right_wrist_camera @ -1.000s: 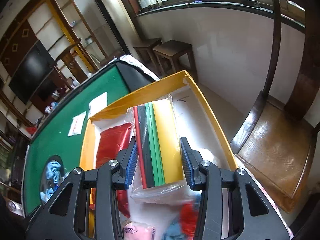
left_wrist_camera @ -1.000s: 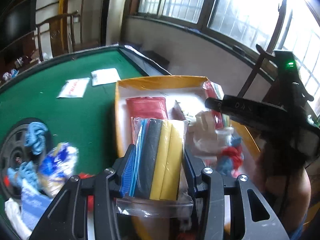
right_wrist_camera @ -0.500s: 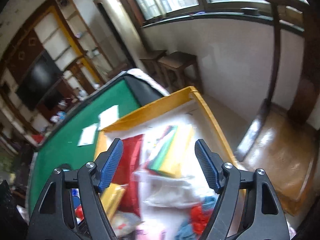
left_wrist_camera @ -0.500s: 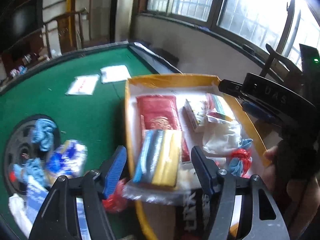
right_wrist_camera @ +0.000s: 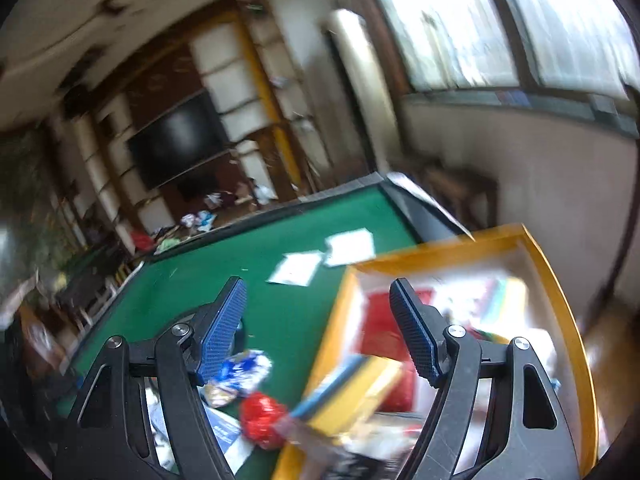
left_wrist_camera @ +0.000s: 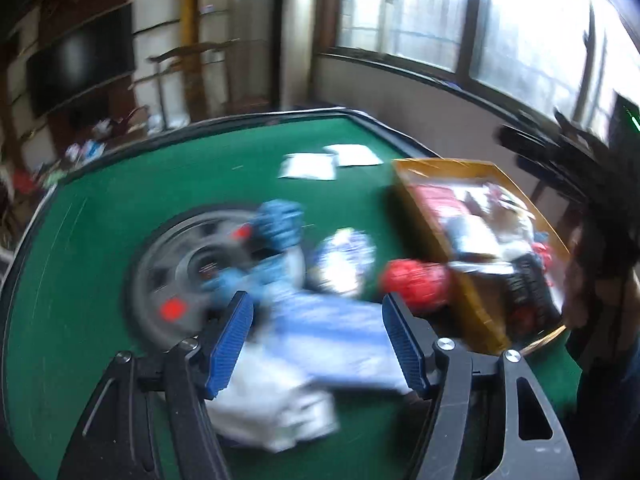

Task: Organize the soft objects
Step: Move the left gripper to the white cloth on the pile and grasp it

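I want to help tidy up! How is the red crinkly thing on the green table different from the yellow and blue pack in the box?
The red crinkly thing lies on the green table, outside the box; the yellow and blue pack lies inside the orange box. The red one is bunched and rounded; the pack is flat and striped. Neither gripper holds either of them.

A green felt worktop (left_wrist_camera: 120, 208) with a dark raised rim fills the foreground. 2 white paper sheets (left_wrist_camera: 308, 166) lie flat on it, side by side and touching. A round grey disc (left_wrist_camera: 188, 272) with red marks sits in the felt. Behind, a dark television (right_wrist_camera: 180, 140) hangs among wooden shelves, and bright windows (left_wrist_camera: 408, 8) line the wall.
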The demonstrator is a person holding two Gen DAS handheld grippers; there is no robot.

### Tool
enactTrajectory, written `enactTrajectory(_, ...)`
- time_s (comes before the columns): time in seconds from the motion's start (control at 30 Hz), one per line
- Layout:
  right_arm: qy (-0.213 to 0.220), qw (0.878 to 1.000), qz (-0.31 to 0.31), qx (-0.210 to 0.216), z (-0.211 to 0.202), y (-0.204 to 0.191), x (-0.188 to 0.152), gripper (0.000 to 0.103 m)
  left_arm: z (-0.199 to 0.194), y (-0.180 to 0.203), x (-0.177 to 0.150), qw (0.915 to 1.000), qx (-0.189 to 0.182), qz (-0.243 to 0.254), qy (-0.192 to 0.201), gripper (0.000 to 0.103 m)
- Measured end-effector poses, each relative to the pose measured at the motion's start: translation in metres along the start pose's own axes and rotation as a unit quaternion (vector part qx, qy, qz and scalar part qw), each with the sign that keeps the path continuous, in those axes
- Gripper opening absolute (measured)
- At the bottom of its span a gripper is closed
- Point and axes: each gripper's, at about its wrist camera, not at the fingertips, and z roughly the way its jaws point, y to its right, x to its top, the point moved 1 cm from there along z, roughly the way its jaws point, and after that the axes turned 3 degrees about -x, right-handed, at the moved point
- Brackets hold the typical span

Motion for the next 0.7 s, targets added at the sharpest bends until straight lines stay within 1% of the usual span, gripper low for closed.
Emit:
enactTrajectory(0.07,-0.004,0.999,-0.044,0.029,-0.001,-0.03,-0.008,0.075,-0.001,-0.028,-0.004,0.9995,0.0,-0.032,-0.005,0.069)
enactTrajectory(0.1,-0.007,0.998,-0.055,0.034,0.0,-0.041,-0.013,0.075,0.004,-0.048,-0.007,0.998,-0.004,-0.061,-0.016,0.069)
enactTrajectory(0.2,-0.015,0.996,-0.083,0.044,0.006,-0.06,-0.024,0.075,0.023,-0.069,-0.015,0.9921,-0.05,-0.096,-0.063,0.069)
enactTrajectory(0.23,-0.02,0.995,-0.094,0.041,0.009,-0.064,-0.027,0.075,0.031,-0.074,-0.017,0.9901,-0.058,-0.102,-0.077,0.069)
enactTrajectory(0.3,-0.031,0.993,-0.108,0.035,0.014,-0.067,-0.032,0.075,0.044,-0.08,-0.023,0.9882,-0.053,-0.108,-0.095,0.069)
enactTrajectory(0.37,-0.038,0.992,-0.112,0.037,0.017,-0.067,-0.035,0.075,0.05,-0.081,-0.028,0.9856,-0.061,-0.115,-0.108,0.069)
enactTrajectory(0.43,-0.037,0.992,-0.114,0.037,0.015,-0.069,-0.036,0.075,0.053,-0.081,-0.031,0.9852,-0.063,-0.114,-0.11,0.069)
enactTrajectory(0.5,-0.036,0.992,-0.111,0.044,0.016,-0.068,-0.035,0.075,0.051,-0.079,-0.032,0.987,-0.054,-0.111,-0.103,0.068)
enactTrajectory(0.53,-0.037,0.992,-0.108,0.049,0.017,-0.068,-0.036,0.075,0.049,-0.08,-0.034,0.987,-0.049,-0.112,-0.105,0.064)
enactTrajectory(0.57,-0.04,0.992,-0.106,0.052,0.018,-0.069,-0.036,0.075,0.049,-0.083,-0.035,0.9869,-0.041,-0.114,-0.107,0.046)
enactTrajectory(0.6,-0.046,0.992,-0.103,0.056,0.02,-0.069,-0.037,0.075,0.048,-0.087,-0.036,0.9868,-0.029,-0.116,-0.109,0.03)
enactTrajectory(0.63,-0.051,0.992,-0.101,0.061,0.021,-0.07,-0.039,0.075,0.046,-0.093,-0.037,0.9861,-0.02,-0.124,-0.109,0.021)
enactTrajectory(0.67,-0.054,0.991,-0.101,0.063,0.022,-0.07,-0.04,0.075,0.045,-0.098,-0.037,0.9848,-0.016,-0.134,-0.109,0.014)
enactTrajectory(0.7,-0.055,0.991,-0.102,0.064,0.023,-0.071,-0.041,0.075,0.044,-0.103,-0.037,0.9832,-0.017,-0.146,-0.108,0.014)
